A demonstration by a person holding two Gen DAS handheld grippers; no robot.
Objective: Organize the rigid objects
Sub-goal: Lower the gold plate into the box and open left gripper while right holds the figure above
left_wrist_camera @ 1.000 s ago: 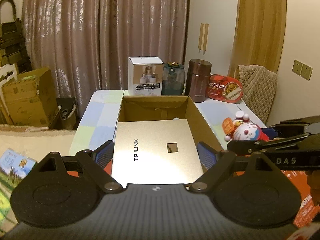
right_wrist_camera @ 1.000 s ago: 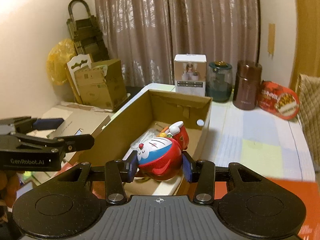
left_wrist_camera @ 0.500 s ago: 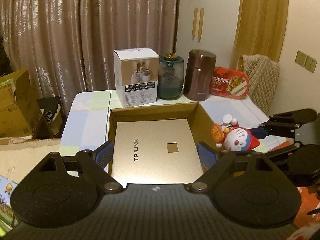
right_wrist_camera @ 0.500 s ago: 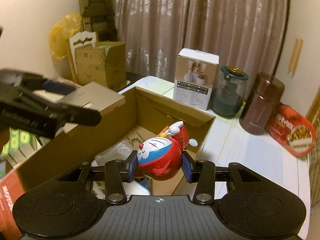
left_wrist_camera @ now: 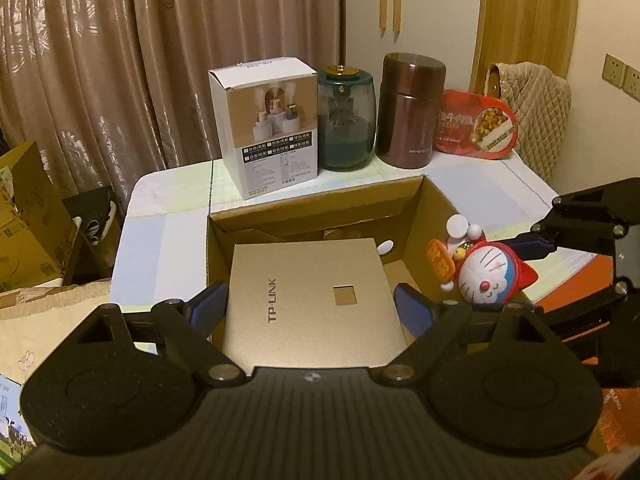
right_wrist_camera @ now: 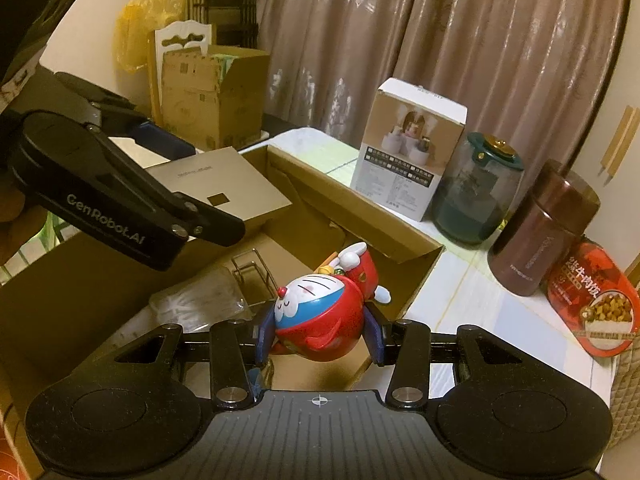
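Note:
My left gripper (left_wrist_camera: 312,312) is shut on a flat gold TP-LINK box (left_wrist_camera: 312,300) and holds it over the open cardboard box (left_wrist_camera: 316,212). My right gripper (right_wrist_camera: 320,332) is shut on a red and blue Doraemon toy (right_wrist_camera: 316,316), held over the right part of the cardboard box (right_wrist_camera: 360,216). The toy also shows in the left wrist view (left_wrist_camera: 488,276), at the box's right wall. The gold box shows in the right wrist view (right_wrist_camera: 224,192) above the box's left side. A clear plastic bag (right_wrist_camera: 200,300) and a wire rack (right_wrist_camera: 252,272) lie inside the box.
Behind the box on the table stand a white product box (left_wrist_camera: 268,128), a teal glass jar (left_wrist_camera: 348,120), a brown thermos (left_wrist_camera: 408,112) and a red food package (left_wrist_camera: 476,124). A quilted chair back (left_wrist_camera: 536,108) stands at right. More cardboard boxes (right_wrist_camera: 204,92) stand by the curtain.
Both grippers have risen and tilted downward over the cardboard box, each still holding its object. The gold box now sits lower into the box opening in the left wrist view.

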